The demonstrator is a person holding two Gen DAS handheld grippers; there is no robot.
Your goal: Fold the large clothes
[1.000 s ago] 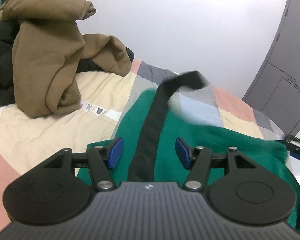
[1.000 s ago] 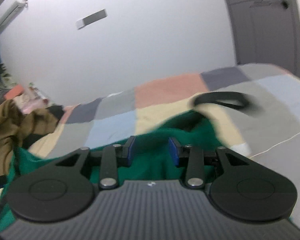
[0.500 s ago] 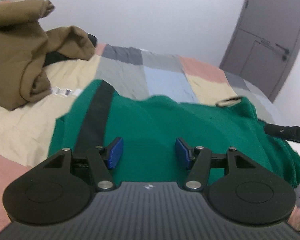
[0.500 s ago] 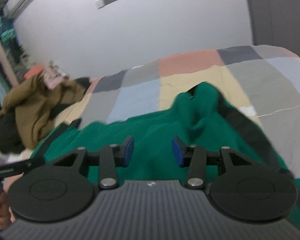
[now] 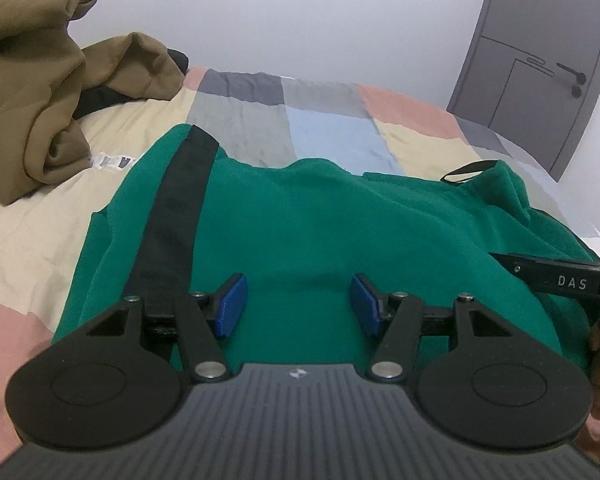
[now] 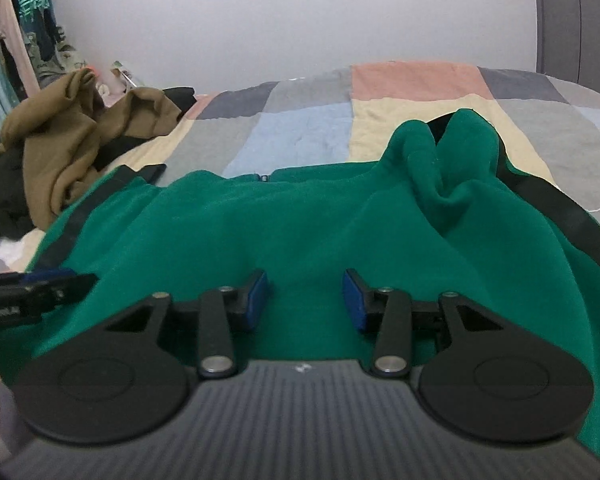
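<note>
So a second ago the black strap was flapping mid-air; now the green fleece garment [image 5: 320, 220] is lying settled across the patchwork quilt [image 5: 328, 120], long axis running left to right, black strap [image 5: 176, 208] pointing toward the far wall. Left gripper [image 5: 298, 304] is hovering over it, jaws apart, nothing pinched. Right gripper [image 6: 304, 300]: same, apart and empty. Brown hoodie [image 5: 40, 92] is sitting heaped nearby, grey door [image 5: 540, 60] behind.

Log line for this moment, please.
garment: spread on bed | left gripper: open | right gripper: open | fold: not yet done
</note>
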